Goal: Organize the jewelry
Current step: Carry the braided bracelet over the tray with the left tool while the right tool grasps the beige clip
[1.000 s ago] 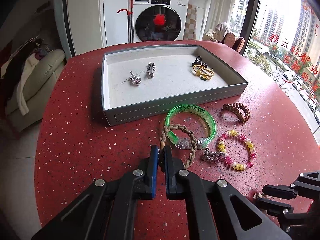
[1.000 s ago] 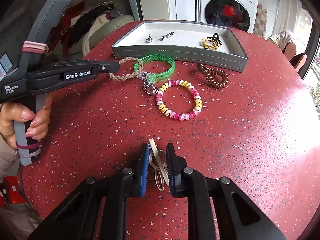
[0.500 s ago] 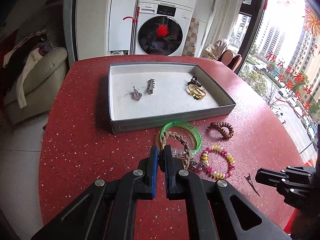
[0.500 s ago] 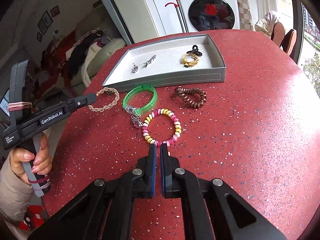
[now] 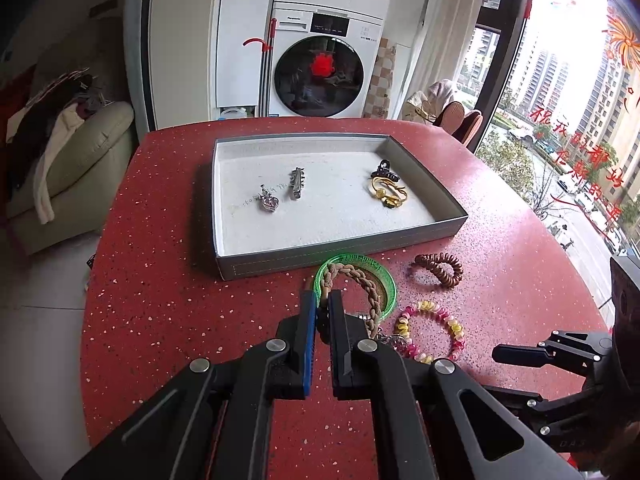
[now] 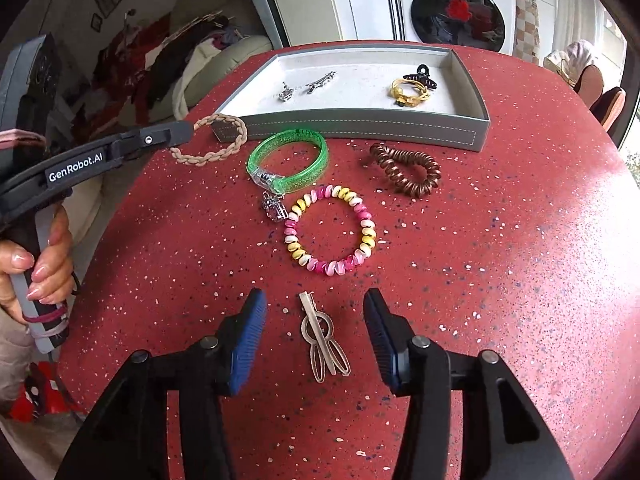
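A red speckled bench [image 6: 500, 240] stands before a washing machine [image 5: 320, 68] and a city window. The grey tray [image 6: 360, 126] holds small pieces, perhaps brooches. The left gripper [image 5: 323, 312], marked "GenRobot.AI", pinches the braided bracelet [image 6: 212, 140] above the bench. The right gripper [image 6: 314, 320], whose fingers have just been opening, straddles a metal hair clip [image 6: 322, 340] untouched.
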Demonstrator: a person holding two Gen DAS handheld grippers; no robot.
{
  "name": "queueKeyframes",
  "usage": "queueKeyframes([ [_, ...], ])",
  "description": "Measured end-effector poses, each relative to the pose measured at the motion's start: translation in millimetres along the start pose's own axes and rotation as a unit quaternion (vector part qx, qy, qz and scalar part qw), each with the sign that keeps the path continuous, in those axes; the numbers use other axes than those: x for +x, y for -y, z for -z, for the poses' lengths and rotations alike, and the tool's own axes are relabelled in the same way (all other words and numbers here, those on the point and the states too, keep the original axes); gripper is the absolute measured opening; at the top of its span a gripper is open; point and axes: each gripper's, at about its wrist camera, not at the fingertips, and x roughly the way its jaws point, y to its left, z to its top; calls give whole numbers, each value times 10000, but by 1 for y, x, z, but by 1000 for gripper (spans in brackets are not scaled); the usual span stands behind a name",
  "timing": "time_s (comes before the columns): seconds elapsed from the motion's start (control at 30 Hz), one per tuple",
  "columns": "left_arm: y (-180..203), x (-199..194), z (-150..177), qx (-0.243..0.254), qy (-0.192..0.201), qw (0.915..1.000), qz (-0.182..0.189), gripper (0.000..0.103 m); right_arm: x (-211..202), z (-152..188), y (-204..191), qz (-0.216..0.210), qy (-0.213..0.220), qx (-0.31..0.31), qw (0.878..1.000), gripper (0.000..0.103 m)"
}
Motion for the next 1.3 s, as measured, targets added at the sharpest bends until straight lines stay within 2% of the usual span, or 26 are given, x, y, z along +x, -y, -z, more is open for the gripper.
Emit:
queueKeyframes([
  [0.1,0,0,2,1,-16,10000,-13,25,10,0,-4,-8,-85,-58,9999,40],
  [0.2,0,-1,3,4,-8,10000,-23,25,15,3,-11,304,-138,-313,9990,14],
  [0.23,0,-2,3,0,-6,10000,-22,25,14,4,-12,326,-122,-318,9989,9],
  [0.37,-1,-2,2,-12,4,10000,-24,25,1,3,-5,340,140,-137,9992,9],
  [0.53,-2,0,-1,-66,-7,10000,-8,25,-21,-11,10,122,444,217,9987,9],
  [0.83,2,0,-33,59,200,9997,-81,25,-42,-73,38,-120,950,597,9936,9],
  [1.13,1,33,-86,141,231,9994,-234,25,-25,-147,68,-259,1081,894,9898,9],
  [1.3,-3,65,-109,87,119,9993,-342,25,0,-170,85,-194,995,1089,9889,9],
])
